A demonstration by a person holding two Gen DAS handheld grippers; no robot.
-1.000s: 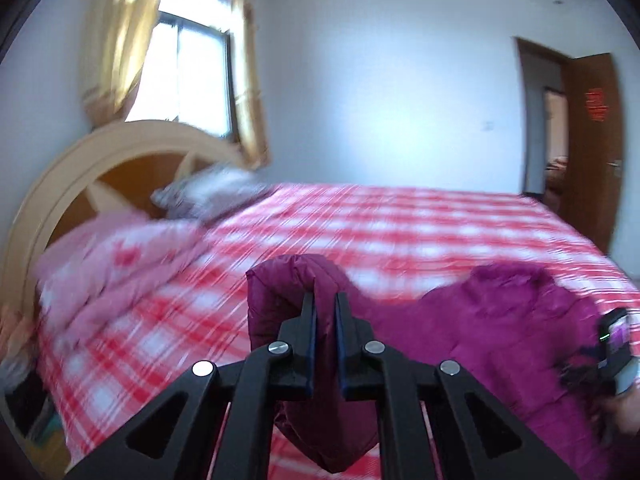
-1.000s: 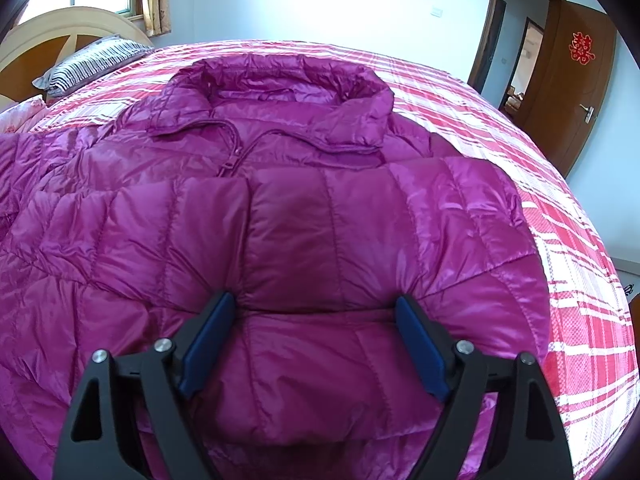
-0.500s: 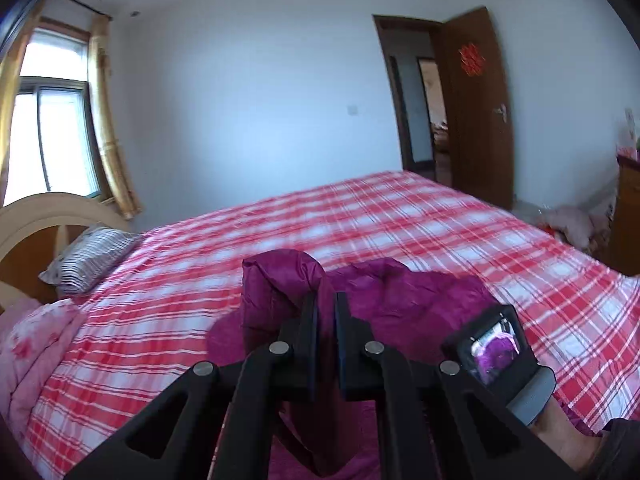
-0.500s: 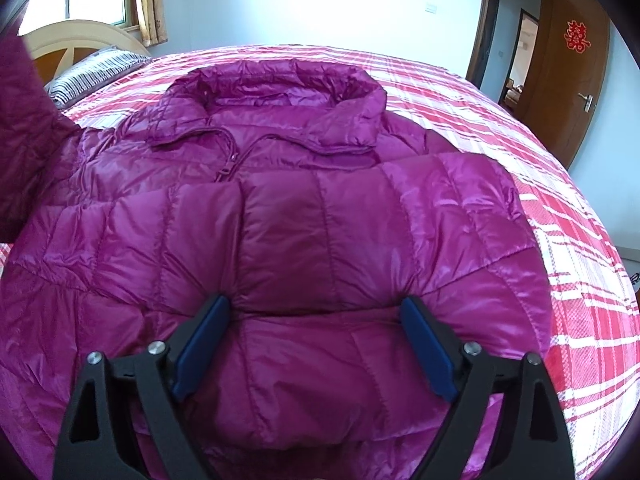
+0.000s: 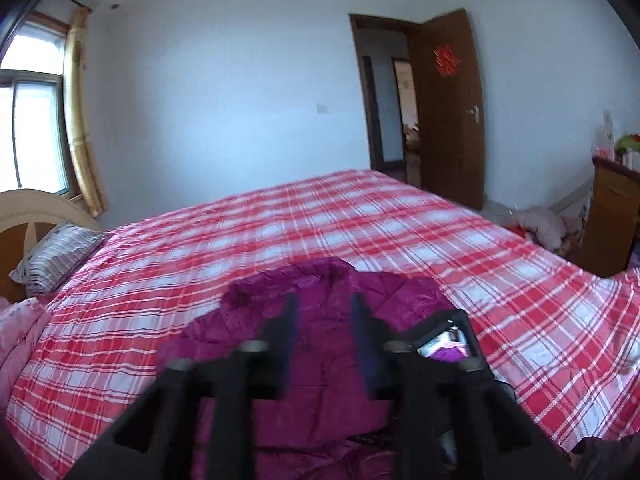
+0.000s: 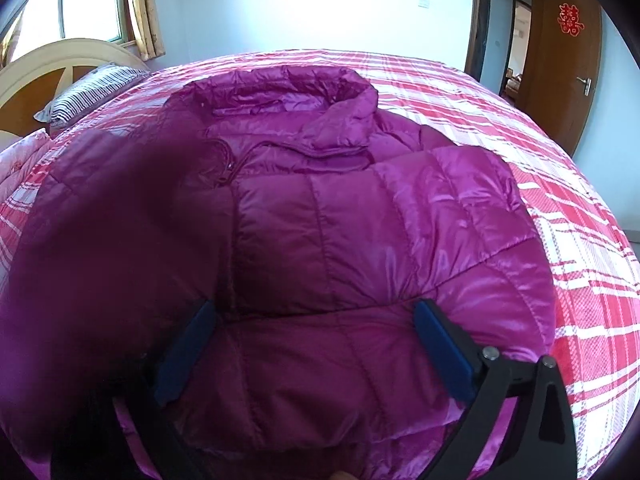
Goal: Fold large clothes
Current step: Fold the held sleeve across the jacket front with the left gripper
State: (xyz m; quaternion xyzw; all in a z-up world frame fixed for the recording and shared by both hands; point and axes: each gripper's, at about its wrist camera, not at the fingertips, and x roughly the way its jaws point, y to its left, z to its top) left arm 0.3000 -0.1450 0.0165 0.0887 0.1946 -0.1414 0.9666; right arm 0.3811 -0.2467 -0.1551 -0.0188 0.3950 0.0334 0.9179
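A large magenta quilted down jacket [image 6: 340, 240] lies front up on the red plaid bed [image 6: 580, 240], collar toward the far side. Its left sleeve [image 6: 112, 248] lies folded across the body and blurred, covering my right gripper's left finger. My right gripper [image 6: 316, 344] is open, its fingers resting over the jacket's lower part. In the left wrist view the jacket [image 5: 328, 360] lies below my left gripper [image 5: 322, 320], which is open, blurred and empty above it. The right gripper's body [image 5: 444, 340] shows beside it.
A striped pillow [image 5: 60, 256] and a pink quilt [image 5: 20, 328] lie by the wooden headboard [image 5: 28, 216] at left. A brown door [image 5: 448, 112] stands open at the far right. A wooden cabinet [image 5: 612, 220] and a pile of things stand on the floor at right.
My left gripper has carried the sleeve to the right over the jacket body and opened, letting it go. The right gripper stayed open on the jacket.
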